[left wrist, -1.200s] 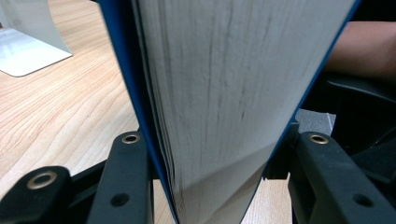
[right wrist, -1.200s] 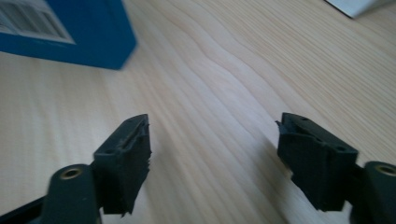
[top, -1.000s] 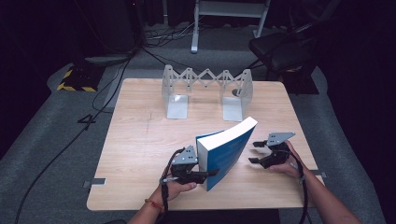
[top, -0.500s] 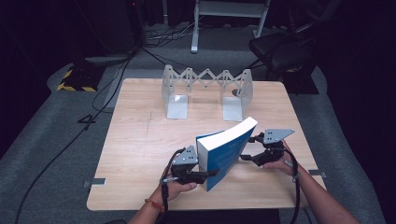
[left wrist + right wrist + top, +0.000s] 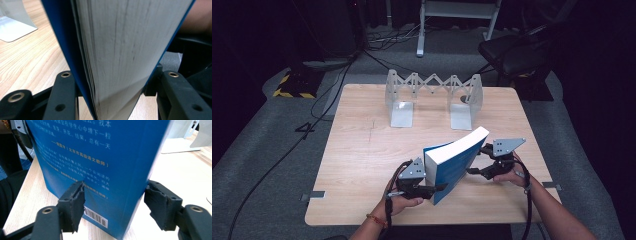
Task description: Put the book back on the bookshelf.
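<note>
- Dark room, grey carpet, light wooden table in the middle; cables run on the floor at far left.
- Thick blue book stands on its lower edge at the near centre-right of the table, tilted, white page block facing up and left.
- Left gripper is at the book's near-left corner. In the left gripper view its jaws sit against the blue covers on both sides of the page block, clamped on the book. They have just been opening slightly, with the book between them.
- Right gripper is just right of the book, at its back cover. In the right gripper view its jaws stand apart: the left pad is in front of the cover near the barcode, the right pad is clear of the book's edge. They have just been closing, and no squeeze on the book is visible.
- Silver expandable book rack stands at the far centre of the table, well apart from the book.
- Black chair is on the floor beyond the far right corner.
</note>
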Available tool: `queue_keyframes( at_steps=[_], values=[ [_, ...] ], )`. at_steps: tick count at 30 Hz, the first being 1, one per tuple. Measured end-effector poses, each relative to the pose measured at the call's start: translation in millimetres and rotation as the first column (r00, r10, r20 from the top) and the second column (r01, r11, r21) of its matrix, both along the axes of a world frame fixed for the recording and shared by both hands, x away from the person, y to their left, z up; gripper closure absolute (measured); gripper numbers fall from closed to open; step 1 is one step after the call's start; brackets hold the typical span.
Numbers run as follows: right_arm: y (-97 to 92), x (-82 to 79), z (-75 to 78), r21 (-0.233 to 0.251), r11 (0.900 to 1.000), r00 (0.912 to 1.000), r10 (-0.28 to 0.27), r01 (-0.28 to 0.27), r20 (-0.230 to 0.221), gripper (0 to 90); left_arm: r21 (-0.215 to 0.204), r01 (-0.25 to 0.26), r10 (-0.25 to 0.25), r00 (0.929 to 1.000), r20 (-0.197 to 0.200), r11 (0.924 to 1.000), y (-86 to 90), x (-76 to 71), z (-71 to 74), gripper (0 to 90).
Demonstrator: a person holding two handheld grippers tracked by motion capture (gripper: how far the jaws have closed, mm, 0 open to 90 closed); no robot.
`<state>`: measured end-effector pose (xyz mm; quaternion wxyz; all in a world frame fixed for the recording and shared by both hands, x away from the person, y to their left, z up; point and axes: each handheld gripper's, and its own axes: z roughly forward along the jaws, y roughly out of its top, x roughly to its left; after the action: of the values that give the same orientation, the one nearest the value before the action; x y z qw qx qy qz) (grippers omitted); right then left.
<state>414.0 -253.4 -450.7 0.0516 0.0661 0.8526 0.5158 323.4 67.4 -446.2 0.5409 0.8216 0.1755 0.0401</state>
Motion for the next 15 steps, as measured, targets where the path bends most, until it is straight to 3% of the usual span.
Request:
queue_keyframes(
  at_steps=[6, 15],
  values=[
    [-7.3, -4.1, 3.5, -0.026, 0.9995, 0.9994, 0.019, -0.018, 0.028, 41.5, 0.106, -0.047, 0.041, 0.997, 0.065, 0.9932, 1.8, -13.1, -1.7, 51.2],
    [-19.7, -19.2, 11.2, -0.046, 0.9978, 0.9965, 0.05, -0.047, 0.067, 49.7, 0.164, -0.087, 0.068, 0.9904, 0.121, 0.9825, 4.4, -20.2, 2.1, 50.7]
  ],
)
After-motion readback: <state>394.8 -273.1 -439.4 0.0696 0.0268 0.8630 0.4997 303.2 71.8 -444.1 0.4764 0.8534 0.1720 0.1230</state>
